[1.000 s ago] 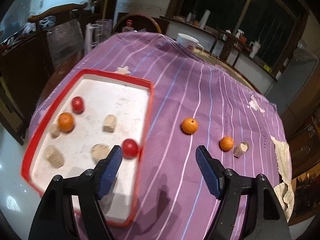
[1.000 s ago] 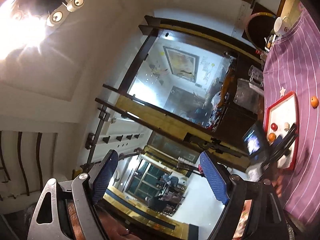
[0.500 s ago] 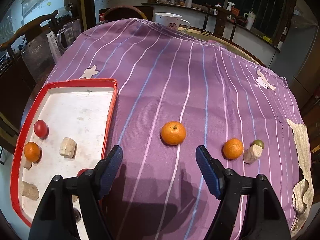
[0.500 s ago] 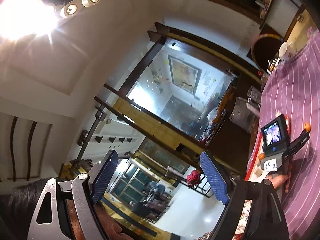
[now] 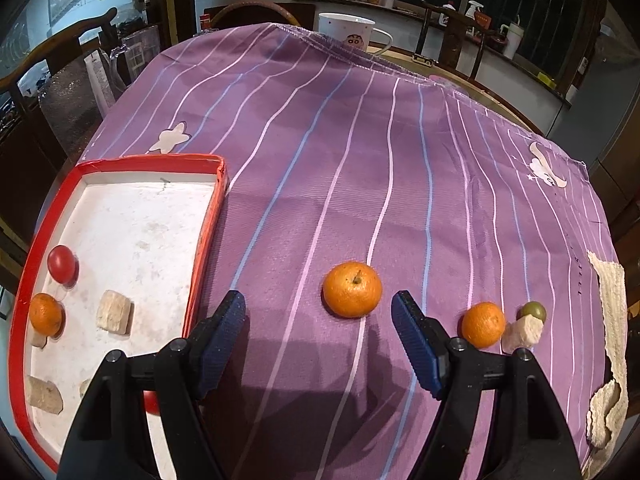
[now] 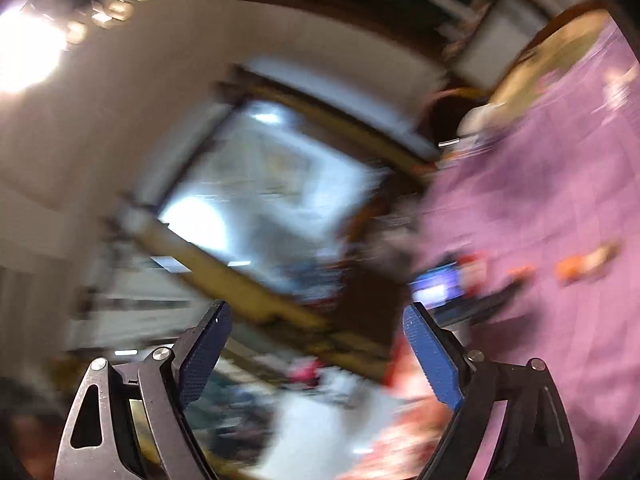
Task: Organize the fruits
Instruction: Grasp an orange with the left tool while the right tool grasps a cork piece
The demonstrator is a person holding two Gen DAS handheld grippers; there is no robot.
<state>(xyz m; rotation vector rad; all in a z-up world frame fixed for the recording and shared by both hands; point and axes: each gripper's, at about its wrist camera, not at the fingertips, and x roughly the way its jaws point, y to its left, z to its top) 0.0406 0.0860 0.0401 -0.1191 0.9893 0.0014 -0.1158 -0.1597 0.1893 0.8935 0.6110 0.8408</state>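
My left gripper (image 5: 318, 320) is open and empty, low over the purple striped cloth (image 5: 360, 152). An orange (image 5: 352, 289) lies just ahead, between the jaws' line and slightly right. A smaller orange (image 5: 483, 325) lies further right beside a beige chunk (image 5: 521, 332) and a green fruit (image 5: 533, 311). The red-rimmed white tray (image 5: 208, 224) at left holds a red fruit (image 5: 61, 263), an orange (image 5: 46, 315) and several beige chunks. My right gripper (image 6: 316, 334) is open and empty, held in the air; its view is blurred, pointing at the room.
A white mug (image 5: 348, 34) stands at the table's far edge. A cream towel (image 5: 608, 344) hangs at the right edge. Chairs and a glass jug (image 5: 132, 56) stand behind the table at left. A red fruit (image 5: 151, 402) is partly hidden behind my left finger.
My left gripper has swung right from over the tray toward the orange on the cloth. My right gripper is turning fast toward the table; its view has gone blurry.
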